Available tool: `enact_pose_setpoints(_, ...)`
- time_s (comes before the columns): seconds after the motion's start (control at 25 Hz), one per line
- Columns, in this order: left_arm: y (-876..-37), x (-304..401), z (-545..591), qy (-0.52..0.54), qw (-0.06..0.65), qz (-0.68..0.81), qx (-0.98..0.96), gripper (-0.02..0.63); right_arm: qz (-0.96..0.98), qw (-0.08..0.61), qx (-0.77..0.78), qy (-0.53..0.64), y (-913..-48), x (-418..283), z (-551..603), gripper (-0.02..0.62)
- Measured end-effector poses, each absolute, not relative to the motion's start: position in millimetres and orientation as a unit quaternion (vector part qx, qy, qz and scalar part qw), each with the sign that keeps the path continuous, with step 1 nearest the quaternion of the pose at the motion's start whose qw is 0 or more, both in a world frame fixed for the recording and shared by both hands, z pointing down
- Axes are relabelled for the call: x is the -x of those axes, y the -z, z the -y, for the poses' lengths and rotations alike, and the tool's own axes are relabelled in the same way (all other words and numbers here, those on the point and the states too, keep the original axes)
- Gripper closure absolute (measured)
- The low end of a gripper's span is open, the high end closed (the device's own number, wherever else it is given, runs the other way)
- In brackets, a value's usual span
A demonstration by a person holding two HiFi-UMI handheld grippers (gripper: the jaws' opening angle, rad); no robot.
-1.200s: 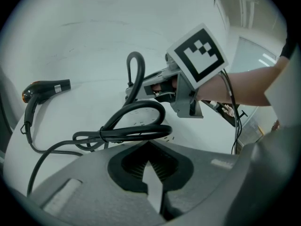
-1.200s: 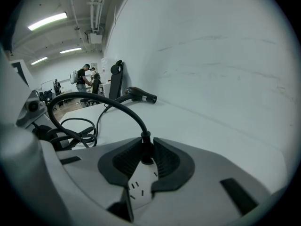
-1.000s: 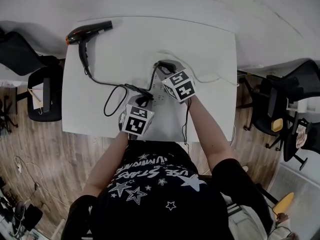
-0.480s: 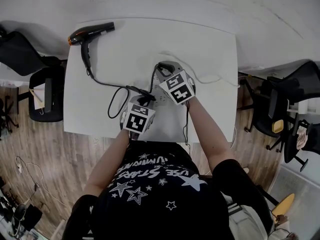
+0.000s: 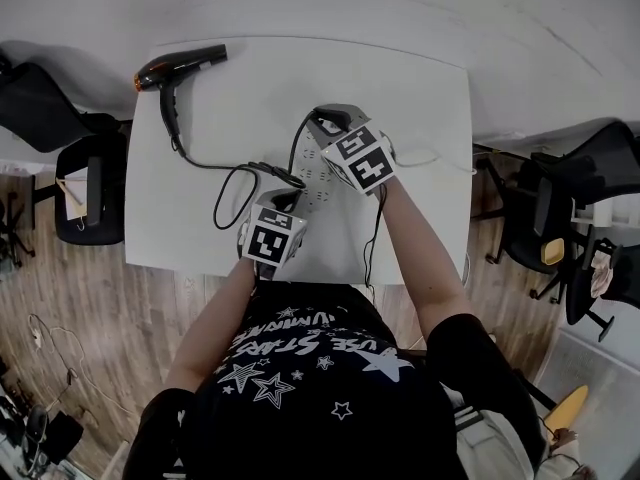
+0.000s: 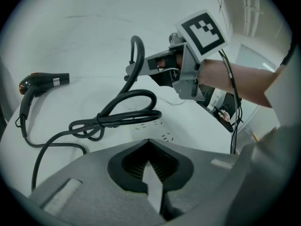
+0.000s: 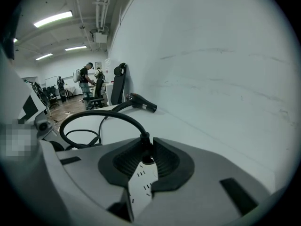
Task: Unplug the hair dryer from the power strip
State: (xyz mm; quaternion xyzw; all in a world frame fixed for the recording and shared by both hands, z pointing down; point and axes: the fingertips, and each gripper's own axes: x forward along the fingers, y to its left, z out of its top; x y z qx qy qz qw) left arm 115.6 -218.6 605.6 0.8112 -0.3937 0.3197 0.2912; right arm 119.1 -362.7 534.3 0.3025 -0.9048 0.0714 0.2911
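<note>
Table [image 5: 425, 88]; right gripper [image 7: 144, 155] clamps plug [image 7: 143, 144]

Bright even light, fisheye-warped edges

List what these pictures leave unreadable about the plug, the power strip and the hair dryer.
- Plug prongs: right gripper view, buried between the right gripper's pads, so whether they are out of the socket is unclear.
- Power strip ends: head view, covered by the left gripper and right gripper.
- Hair dryer switch: too small in every view.
</note>
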Motion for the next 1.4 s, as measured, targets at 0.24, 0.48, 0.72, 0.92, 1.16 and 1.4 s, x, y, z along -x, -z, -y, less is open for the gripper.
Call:
enact_pose_setpoints(0.24, -604.1, -115.6, 218.3, -0.321, 0.289, 0.390, -0.813, 0.598, 0.903, 0.288, -0.306, -0.086, -536.1, -121.0, 354.2, 0.517)
enact_pose_setpoints(0.48, -603.4, -115.1, 216.4, -0.319, 0.282, 0.395, -0.814, 0.598, 0.902, 0.275, -0.319, -0.089, -526.4, -125.8, 344.5, 0.517)
enact_pose_setpoints(0.72, -604.2, -115.7, 215.6, -0.320, 0.272, 0.394, -0.818, 0.598, 0.900, 0.268, -0.334, -0.084, -514.7, -126.5, 333.4, 0.515)
enact_pose_setpoints(0.92, -602.3, -112.8, 215.4, -0.315, 0.279, 0.388, -0.820, 0.598, 0.898, 0.264, -0.343, -0.076, -502.1, -120.7, 326.0, 0.515)
enact_pose_setpoints(1.16, -591.6, -105.4, 209.7, -0.304, 0.250, 0.371, -0.841, 0.598, 0.895, 0.259, -0.356, -0.071, -491.9, -114.4, 316.6, 0.515)
enact_pose_setpoints(1.4, -569.4, -83.7, 191.1, -0.284, 0.237, 0.337, -0.866, 0.598, 0.881, 0.249, -0.394, -0.086, -483.5, -105.0, 311.5, 0.515)
